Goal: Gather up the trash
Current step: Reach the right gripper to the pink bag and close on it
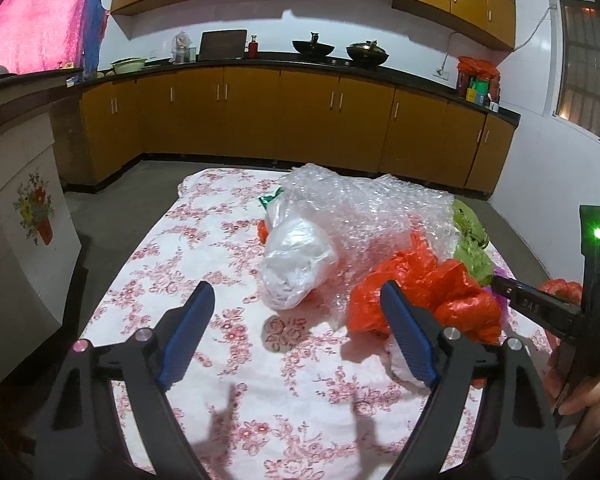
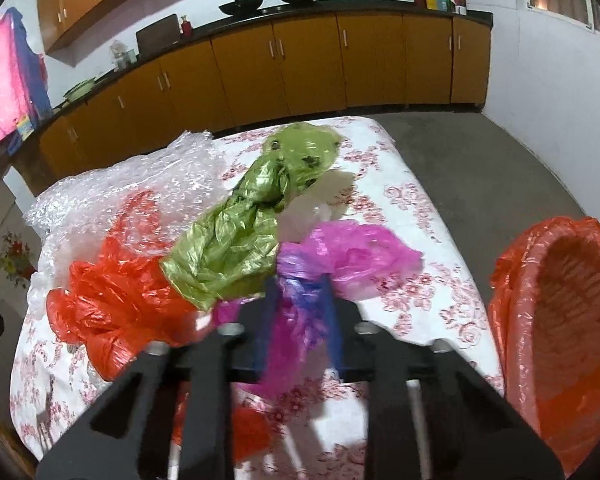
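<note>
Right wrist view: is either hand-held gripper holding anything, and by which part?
The right hand-held gripper is shut on the crumpled magenta plastic bag, pinching its bunched near end. The left hand-held gripper is open, holding nothing.

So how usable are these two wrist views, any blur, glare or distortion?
Left wrist: sharp, strong fisheye bending the counter, hard shadows of the left gripper on the tablecloth. Right wrist: softer, right gripper and pink bag smeared.

Bags (image 2: 224,236) lie heaped on bubble wrap (image 1: 364,208) at the table's (image 1: 204,240) far edge; a bin (image 2: 560,320) stands beside its right edge.
</note>
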Available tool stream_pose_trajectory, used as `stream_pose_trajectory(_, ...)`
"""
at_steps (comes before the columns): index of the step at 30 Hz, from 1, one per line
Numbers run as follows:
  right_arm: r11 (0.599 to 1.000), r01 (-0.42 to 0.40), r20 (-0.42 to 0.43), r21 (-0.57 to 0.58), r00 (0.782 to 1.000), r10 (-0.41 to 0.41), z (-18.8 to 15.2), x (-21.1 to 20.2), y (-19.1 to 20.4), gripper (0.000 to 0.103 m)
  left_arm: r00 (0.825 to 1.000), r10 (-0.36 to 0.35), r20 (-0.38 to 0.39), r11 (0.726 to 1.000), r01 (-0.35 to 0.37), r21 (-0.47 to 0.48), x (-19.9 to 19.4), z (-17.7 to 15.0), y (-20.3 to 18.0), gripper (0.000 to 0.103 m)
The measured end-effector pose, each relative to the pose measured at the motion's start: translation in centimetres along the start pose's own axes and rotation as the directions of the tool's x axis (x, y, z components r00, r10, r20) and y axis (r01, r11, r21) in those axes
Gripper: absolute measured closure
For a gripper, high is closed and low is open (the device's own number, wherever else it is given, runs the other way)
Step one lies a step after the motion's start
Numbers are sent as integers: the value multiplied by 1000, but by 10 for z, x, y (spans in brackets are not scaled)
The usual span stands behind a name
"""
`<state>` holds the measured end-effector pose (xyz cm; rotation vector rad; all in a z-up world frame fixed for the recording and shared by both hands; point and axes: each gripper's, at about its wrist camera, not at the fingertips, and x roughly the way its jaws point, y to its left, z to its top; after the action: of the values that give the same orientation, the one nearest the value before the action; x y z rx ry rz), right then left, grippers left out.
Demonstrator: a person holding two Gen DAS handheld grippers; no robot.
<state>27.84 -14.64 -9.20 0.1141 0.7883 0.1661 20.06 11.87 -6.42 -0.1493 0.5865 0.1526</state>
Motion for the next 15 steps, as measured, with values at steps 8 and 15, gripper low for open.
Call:
stream_pose_trajectory(8,1000,15,19,18,1000,-15,-4,-7,-16,98,1000,-19,2,1000,18,21,-5,-1,-13,20)
stream_pose_trajectory(15,999,37,58,3,998,-37,-11,-31,-25,98,998,-58,10,997,57,55,-13,-1,-28,20)
